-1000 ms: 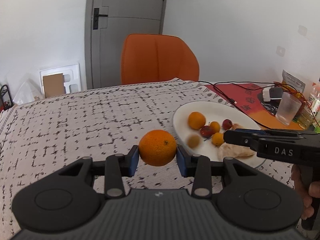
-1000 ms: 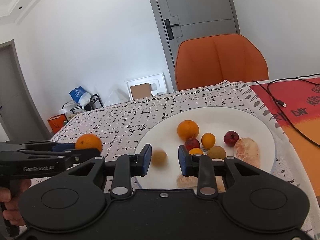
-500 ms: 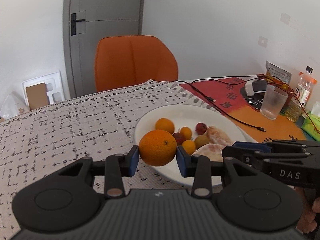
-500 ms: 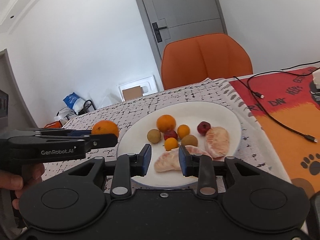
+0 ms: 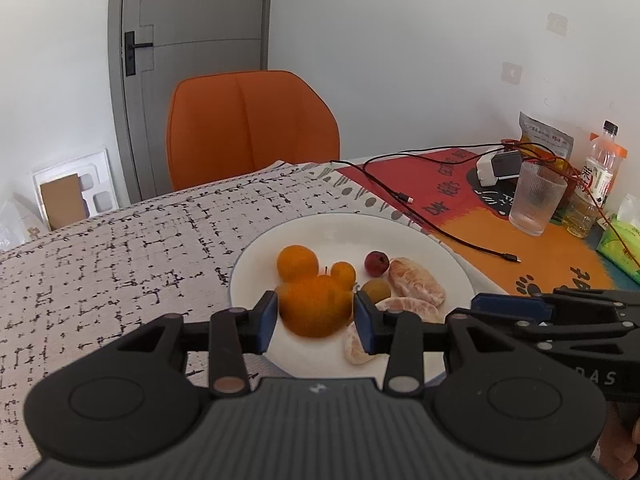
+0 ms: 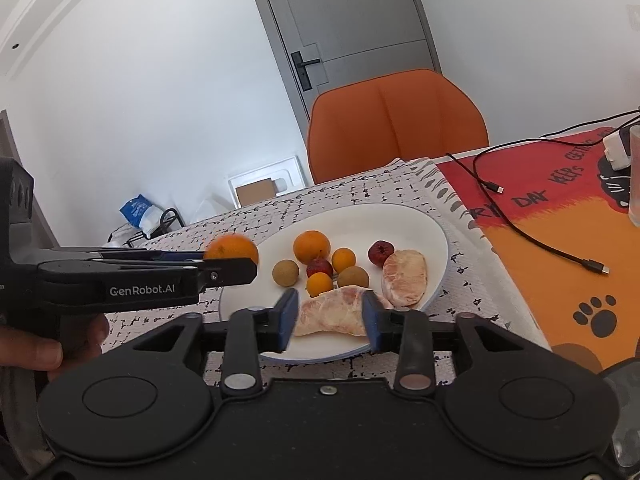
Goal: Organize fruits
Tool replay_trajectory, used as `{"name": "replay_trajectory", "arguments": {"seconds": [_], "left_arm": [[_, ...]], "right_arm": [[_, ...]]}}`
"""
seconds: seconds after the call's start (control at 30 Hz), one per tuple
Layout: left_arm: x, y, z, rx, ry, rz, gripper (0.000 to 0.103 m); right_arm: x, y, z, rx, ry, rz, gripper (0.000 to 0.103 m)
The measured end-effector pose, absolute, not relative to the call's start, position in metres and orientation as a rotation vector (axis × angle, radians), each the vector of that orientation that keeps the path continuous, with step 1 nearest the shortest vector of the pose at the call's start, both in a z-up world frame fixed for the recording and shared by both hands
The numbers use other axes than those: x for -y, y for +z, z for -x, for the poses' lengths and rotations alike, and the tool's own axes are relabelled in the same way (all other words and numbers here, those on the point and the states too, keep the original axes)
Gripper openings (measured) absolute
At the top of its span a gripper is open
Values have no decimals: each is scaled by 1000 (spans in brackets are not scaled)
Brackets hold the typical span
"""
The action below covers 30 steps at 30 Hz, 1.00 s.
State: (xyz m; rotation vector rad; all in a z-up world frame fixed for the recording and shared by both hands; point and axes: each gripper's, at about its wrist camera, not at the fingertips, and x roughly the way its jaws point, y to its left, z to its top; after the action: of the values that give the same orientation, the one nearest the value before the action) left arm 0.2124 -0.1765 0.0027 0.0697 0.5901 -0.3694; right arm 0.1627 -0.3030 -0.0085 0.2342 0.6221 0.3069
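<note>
A white plate (image 5: 360, 220) (image 6: 400, 210) holds an orange (image 6: 312, 246), small orange, brown and red fruits, and peeled citrus segments (image 6: 404, 280). My left gripper (image 5: 316, 320) (image 6: 230, 262) hovers over the plate's left part. Its jaws are opening, and a large orange (image 5: 314, 306) (image 6: 232, 246) sits blurred and slightly sunk between the blue pads. My right gripper (image 6: 330, 316) (image 5: 480, 308) is over the plate's near right edge with its jaws opening and nothing gripped. A peeled segment (image 6: 332, 316) on the plate shows through the gap.
An orange chair (image 5: 252, 128) stands behind the table. To the right, on a red and orange mat (image 6: 540, 248), lie a black cable (image 6: 560, 256), a glass (image 5: 536, 200), a bottle (image 5: 596, 184) and a green tissue pack (image 5: 620, 244). A patterned cloth (image 5: 120, 248) covers the table's left part.
Both grippers have come over the plate. The right one dropped a small brown fruit onto the plate and its jaws have widened. The large orange sits lower between the left pads.
</note>
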Motion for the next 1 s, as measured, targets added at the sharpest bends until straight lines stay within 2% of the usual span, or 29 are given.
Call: {"name": "replay_trajectory", "arguments": {"seconds": [0.17, 0.4, 0.53, 0.8, 0.87, 1.0], "left_arm": [[166, 7, -206, -594, -356, -61, 48], [149, 10, -191, -589, -323, -57, 68], [137, 13, -181, -576, -300, -46, 81], [115, 19, -158, -538, -257, -31, 95], [111, 21, -152, -531, -247, -26, 97], [100, 24, -142, -526, -217, -11, 100]], "right_arm": [[302, -7, -160, -620, 309, -235, 50], [296, -6, -157, -623, 310, -229, 58], [292, -3, -153, -617, 315, -219, 67], [281, 5, -143, -602, 316, -196, 85], [279, 7, -141, -599, 314, -191, 94], [273, 11, -135, -591, 310, -177, 101]]}}
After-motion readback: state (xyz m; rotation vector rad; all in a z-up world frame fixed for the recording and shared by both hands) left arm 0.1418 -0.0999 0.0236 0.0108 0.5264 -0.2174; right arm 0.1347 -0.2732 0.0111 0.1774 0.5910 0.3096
